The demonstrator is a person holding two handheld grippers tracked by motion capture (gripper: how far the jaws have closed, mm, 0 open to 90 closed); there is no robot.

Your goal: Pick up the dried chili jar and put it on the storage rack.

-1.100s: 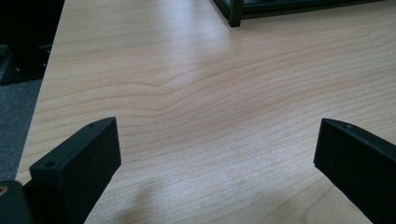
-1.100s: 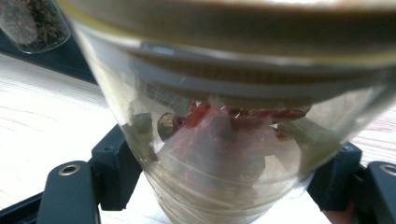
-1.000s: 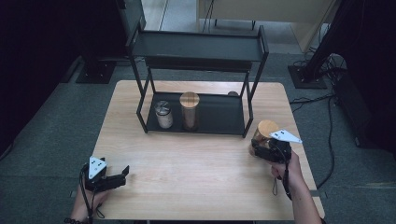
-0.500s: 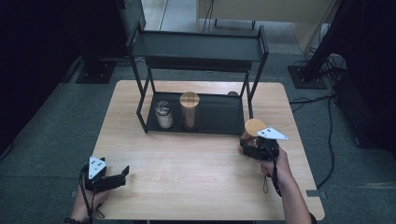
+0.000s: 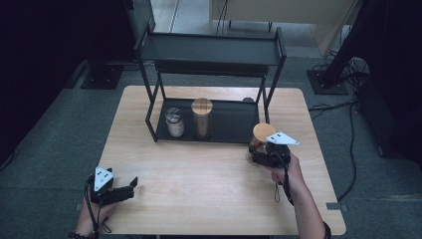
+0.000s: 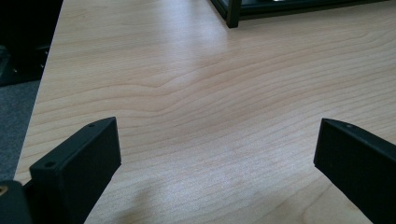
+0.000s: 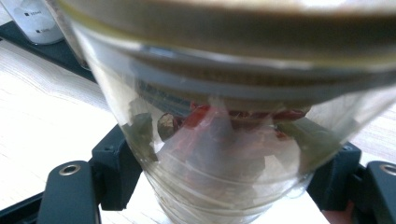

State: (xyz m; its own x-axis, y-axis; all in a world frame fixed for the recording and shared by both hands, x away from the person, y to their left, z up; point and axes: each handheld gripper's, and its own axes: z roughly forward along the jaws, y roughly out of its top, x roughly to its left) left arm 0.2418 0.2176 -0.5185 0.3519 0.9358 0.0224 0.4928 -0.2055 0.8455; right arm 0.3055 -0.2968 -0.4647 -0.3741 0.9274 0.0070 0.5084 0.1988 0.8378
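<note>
While two jars already stand on the lower shelf of the black rack (image 5: 219, 130), the right gripper (image 5: 260, 152) is clamped on a third glass jar (image 5: 262, 134) with a wooden lid, held above the table (image 5: 209, 174) just before the rack's right leg. Setting it on the shelf seems to be what is left; the left gripper (image 5: 130, 185) rests at the near left edge, jaws spread and empty.

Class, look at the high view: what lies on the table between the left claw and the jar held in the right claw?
Nothing: the high view shows bare wooden table between the left claw and the jar.

floor: grey carpet (image 5: 59, 134) | table: light wood (image 5: 199, 174) | surroundings: dark, cables (image 5: 343, 107)
</note>
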